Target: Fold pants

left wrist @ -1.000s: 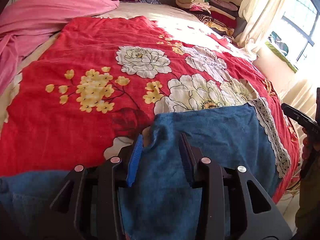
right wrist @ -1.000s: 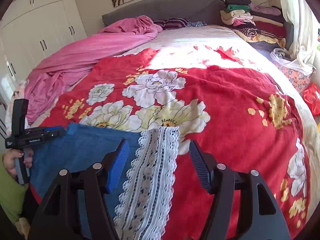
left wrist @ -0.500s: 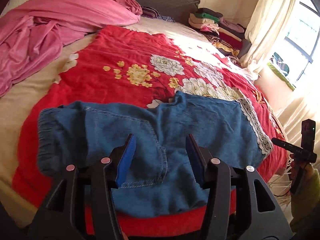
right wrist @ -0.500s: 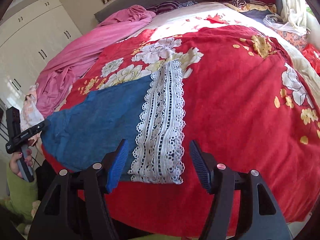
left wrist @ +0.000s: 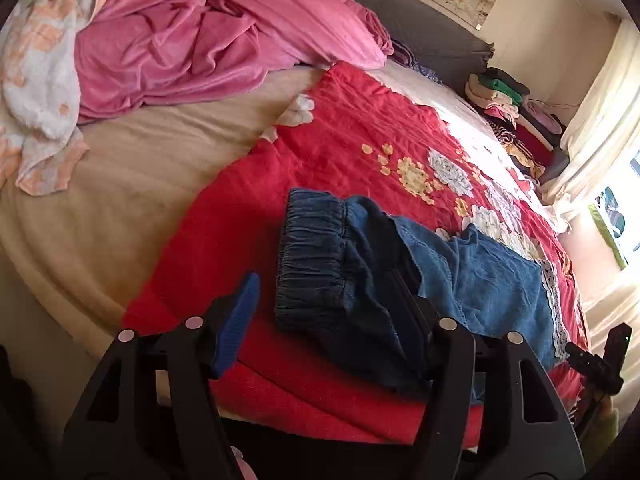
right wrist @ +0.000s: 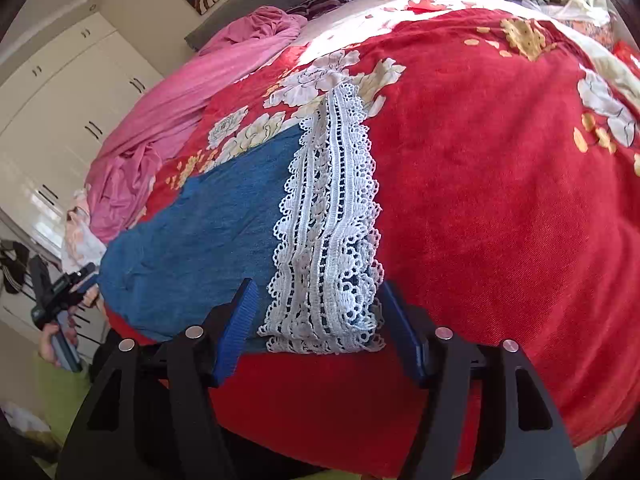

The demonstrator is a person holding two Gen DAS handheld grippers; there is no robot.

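Blue denim pants point(left wrist: 492, 280) lie flat on a red flowered blanket point(left wrist: 352, 128). Their gathered elastic waistband point(left wrist: 316, 248) lies nearest my left gripper point(left wrist: 324, 316). Its jaws are opening, with the waistband's near corner between the fingers and no pad pressing on it. In the right wrist view the white lace hem point(right wrist: 332, 240) ends between the fingers of my right gripper point(right wrist: 320, 320), which stands open around it. A hand holds the left gripper point(right wrist: 60, 288) at the denim's far left. The right gripper point(left wrist: 596, 364) shows at the lower right of the left wrist view.
A crumpled pink blanket point(left wrist: 208, 40) and a white and peach garment point(left wrist: 36, 80) lie at the bed's head side. Bare beige sheet point(left wrist: 120, 184) lies left of the red blanket. Folded clothes point(left wrist: 504, 96) are stacked by the curtain point(left wrist: 600, 112). White wardrobes point(right wrist: 60, 92) stand at the left.
My left gripper slid left along the denim to the waistband and its jaws widened. My right gripper drew back and sank to the near end of the lace hem.
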